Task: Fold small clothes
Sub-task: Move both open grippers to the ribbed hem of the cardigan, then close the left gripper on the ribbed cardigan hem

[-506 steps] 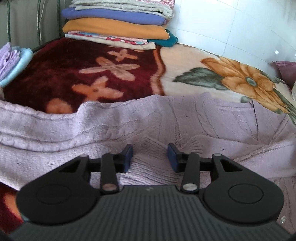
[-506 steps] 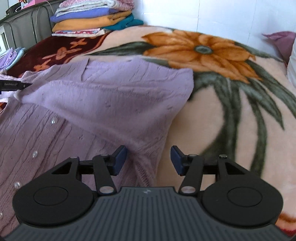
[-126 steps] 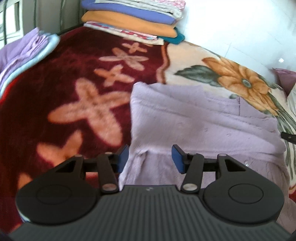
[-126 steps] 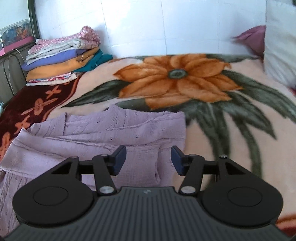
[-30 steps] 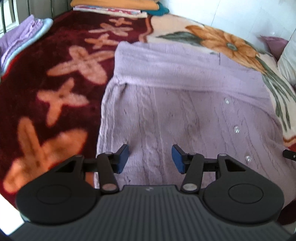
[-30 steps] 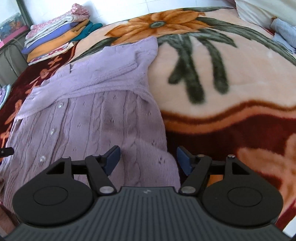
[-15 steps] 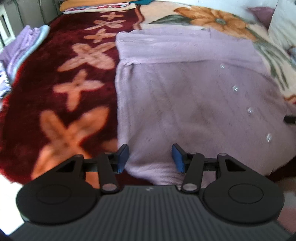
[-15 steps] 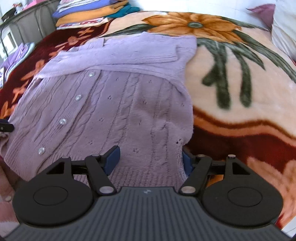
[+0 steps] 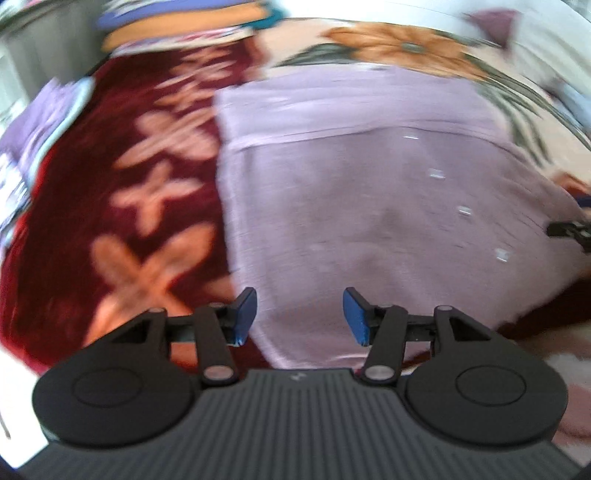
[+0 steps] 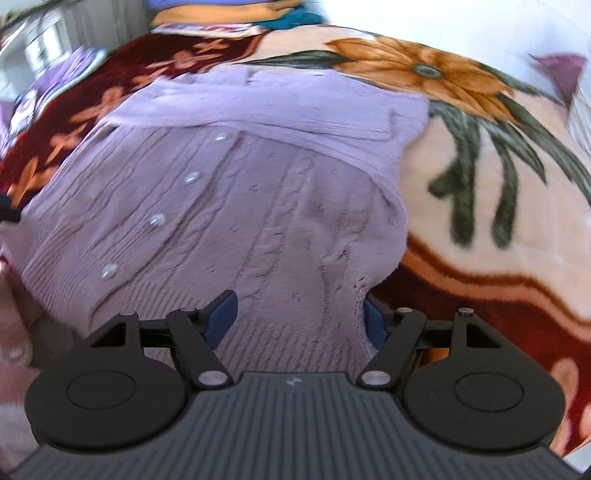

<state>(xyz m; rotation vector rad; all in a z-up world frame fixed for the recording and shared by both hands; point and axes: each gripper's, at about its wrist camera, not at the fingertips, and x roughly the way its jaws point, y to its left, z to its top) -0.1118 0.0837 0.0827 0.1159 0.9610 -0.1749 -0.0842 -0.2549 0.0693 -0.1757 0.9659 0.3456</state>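
Cardigan [image 10: 258, 206], lilac cable knit with a row of pearl buttons [image 10: 157, 220], lies flat on a floral blanket [image 10: 498, 192] covering the bed, its sleeves folded across the upper part of the garment and its ribbed hem nearest both cameras. Left gripper [image 9: 299, 315] sits at the lower centre of the left wrist view, jaws roughly half open, blue pads apart and gripping nothing; the cardigan's lower left corner lies beneath the gap between them. Right gripper [image 10: 299, 314] occupies the lower centre of the right wrist view, jaws set wide; the hem's right corner lies between the pads and rises to cover part of the right pad, and no pinch is evident. The tip of the right gripper shows at the right edge of the left wrist view. Stack of folded clothes [image 10: 229, 14] rests at the top of the frame against the wall. Left wrist view is motion-blurred.
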